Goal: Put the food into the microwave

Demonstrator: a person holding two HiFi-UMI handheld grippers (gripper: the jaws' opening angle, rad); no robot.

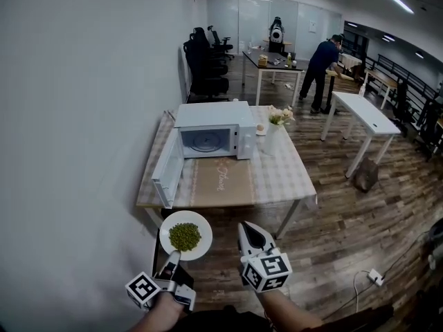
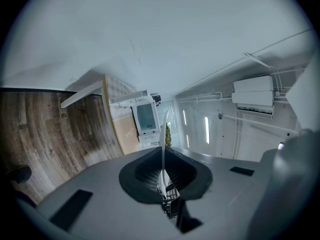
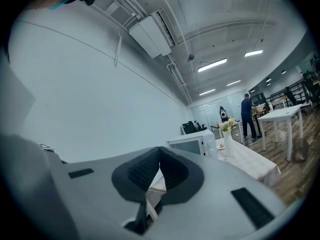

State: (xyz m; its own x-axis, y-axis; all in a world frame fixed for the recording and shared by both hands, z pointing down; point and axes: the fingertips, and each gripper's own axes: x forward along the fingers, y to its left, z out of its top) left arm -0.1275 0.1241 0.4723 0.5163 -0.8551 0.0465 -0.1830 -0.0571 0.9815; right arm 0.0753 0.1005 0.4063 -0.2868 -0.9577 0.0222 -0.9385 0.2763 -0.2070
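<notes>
Short of the table (image 1: 284, 175), left gripper (image 1: 173, 256) pinches the near rim of the plate (image 1: 203, 249), green food (image 1: 185, 236) aboard — right gripper (image 1: 248, 228) closed on nothing alongside — with the open-doored microwave (image 1: 211, 131) straight ahead, well apart, cavity facing the plate.

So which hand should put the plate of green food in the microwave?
Left, probably. The left gripper holds the white plate of green food by its rim, and the microwave door stands open ahead. The right gripper is empty, its jaws together.
</notes>
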